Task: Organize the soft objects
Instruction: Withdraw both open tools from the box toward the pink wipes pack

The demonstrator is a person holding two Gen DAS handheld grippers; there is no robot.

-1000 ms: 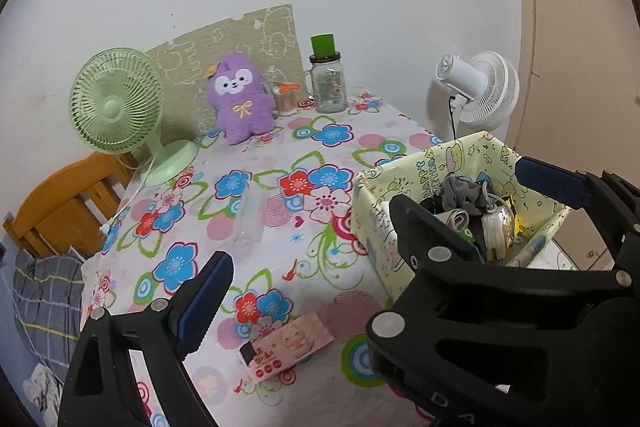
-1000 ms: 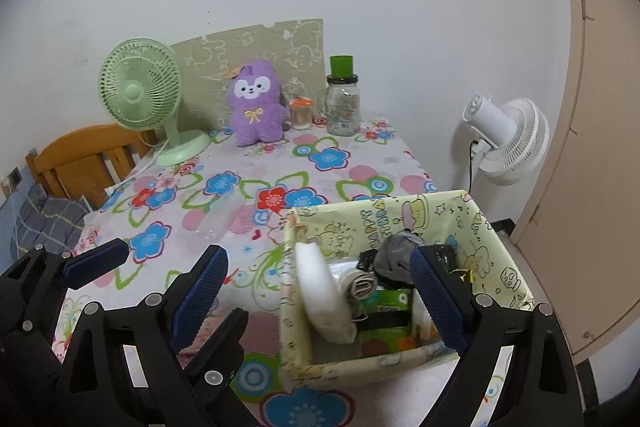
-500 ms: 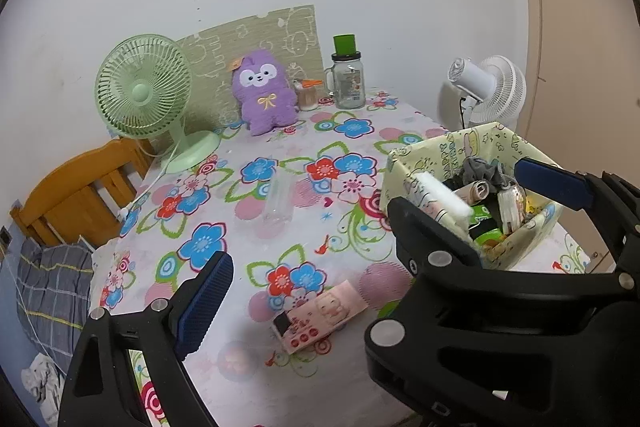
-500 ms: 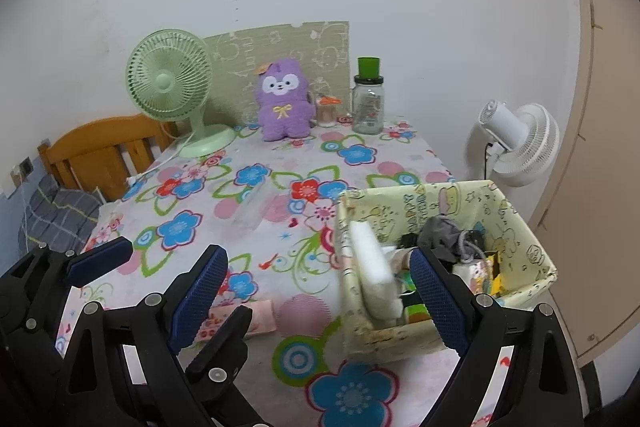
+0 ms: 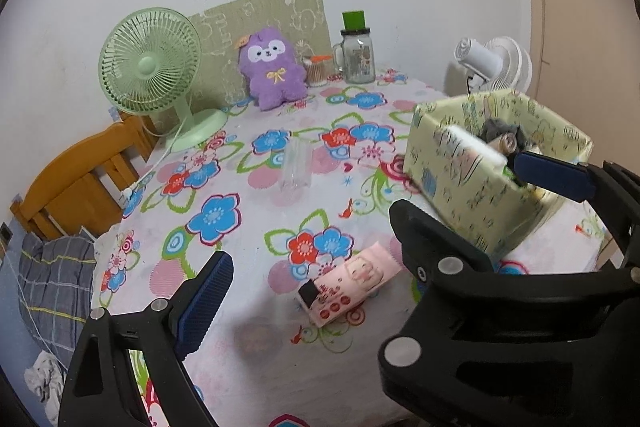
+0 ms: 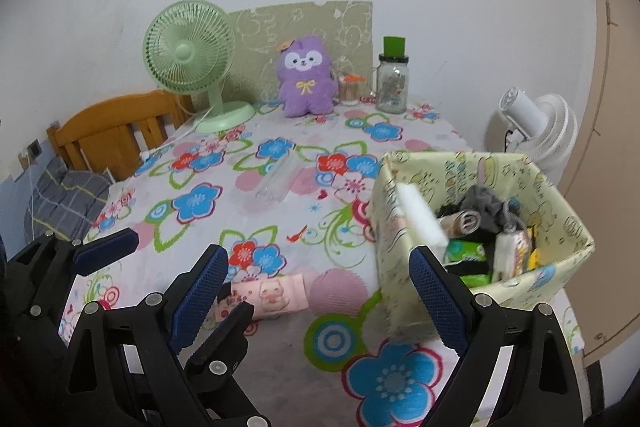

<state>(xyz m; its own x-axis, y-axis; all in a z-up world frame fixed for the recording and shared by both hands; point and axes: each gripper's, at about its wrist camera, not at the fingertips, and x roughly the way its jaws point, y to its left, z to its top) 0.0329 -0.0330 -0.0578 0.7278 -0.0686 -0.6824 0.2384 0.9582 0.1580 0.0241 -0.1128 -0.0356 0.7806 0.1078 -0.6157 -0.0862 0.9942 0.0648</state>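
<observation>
Two grippers: both are being held above the near edge of the flowered tablecloth (image 6: 280, 219), nothing being gripped by either.
Left gripper (image 5: 372, 231): its jaws are being kept spread wide; the pink tissue pack (image 5: 349, 289) is lying between them on the cloth, untouched.
Right gripper (image 6: 320, 295): its jaws are also being held apart, empty; the same pink pack (image 6: 268, 297) is sitting just inside its left finger (image 6: 198, 301).
Fabric bin (image 6: 404, 267): standing on the cloth, it is being overlapped by the right finger (image 6: 438, 303) of the right gripper; whether they are touching cannot be told.
Bin contents: a white sponge (image 6: 422, 217), rolled grey cloth (image 6: 480, 205) and green packets (image 6: 466, 251) are being held inside it.
Purple plush (image 6: 306, 81): it is sitting upright well beyond both pairs of jaws, against the far wall.
Clear tube (image 5: 297, 165): it is lying mid-table, ahead of the left jaws.
Green fan (image 5: 154, 67): it is standing far ahead, left of the plush.
Glass jar (image 6: 392, 85): it is standing right of the plush.
</observation>
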